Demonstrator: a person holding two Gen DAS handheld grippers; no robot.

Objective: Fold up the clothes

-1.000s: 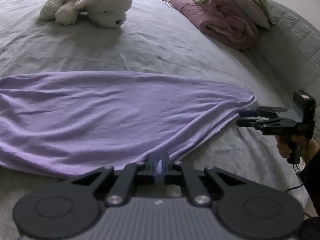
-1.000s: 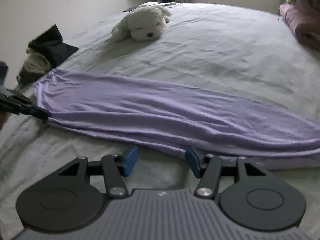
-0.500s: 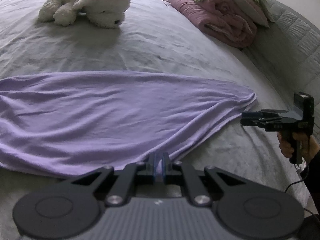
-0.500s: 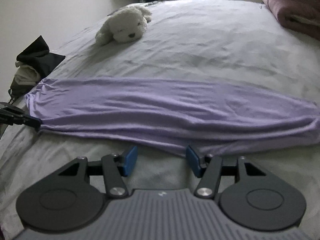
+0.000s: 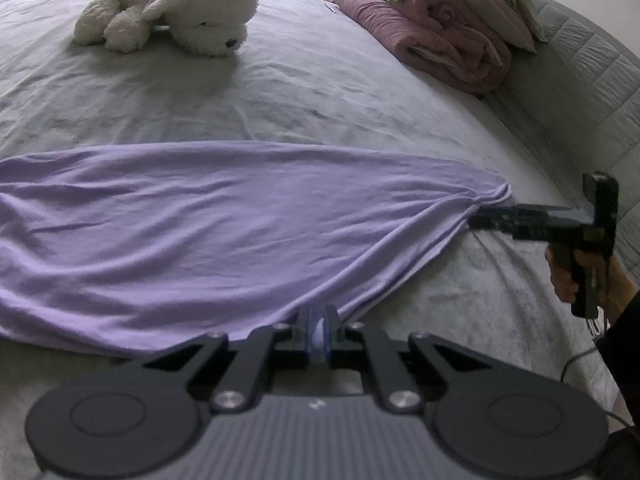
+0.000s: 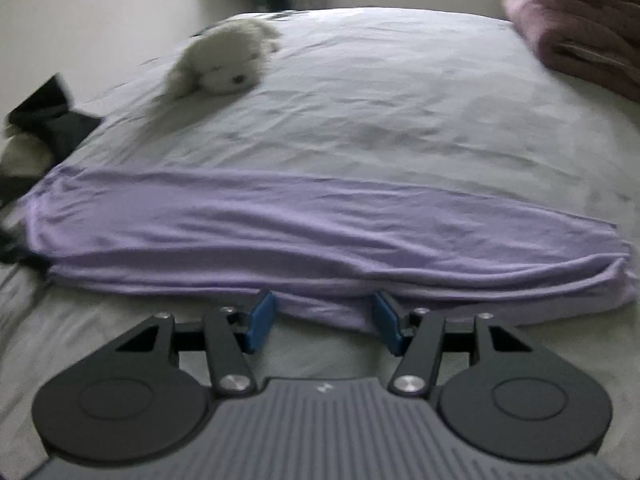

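A lilac garment [image 5: 224,224] lies stretched flat across the grey bed sheet [image 5: 304,92]. My left gripper [image 5: 318,332] is shut on its near hem, and cloth shows between the blue pads. In the left wrist view my right gripper [image 5: 478,220] is seen side-on, held by a hand [image 5: 568,280], with its tips at the garment's bunched right corner. The right wrist view shows my right gripper [image 6: 324,318] open, its blue pads [image 6: 262,318] on either side of the garment's [image 6: 280,220] near folded edge without pressing on it.
A white plush dog [image 5: 176,12] lies at the far side of the bed. Rolled pink blankets [image 5: 436,40] with a green patterned cloth on top are stacked at the far right. A dark pile of clothes [image 6: 44,128] sits at the bed's left edge. A quilted headboard [image 5: 592,80] runs along the right.
My right gripper has moved in from beside the garment to its right corner, so the cloth's edge now lies between its open pads. The left gripper kept its grip and place.
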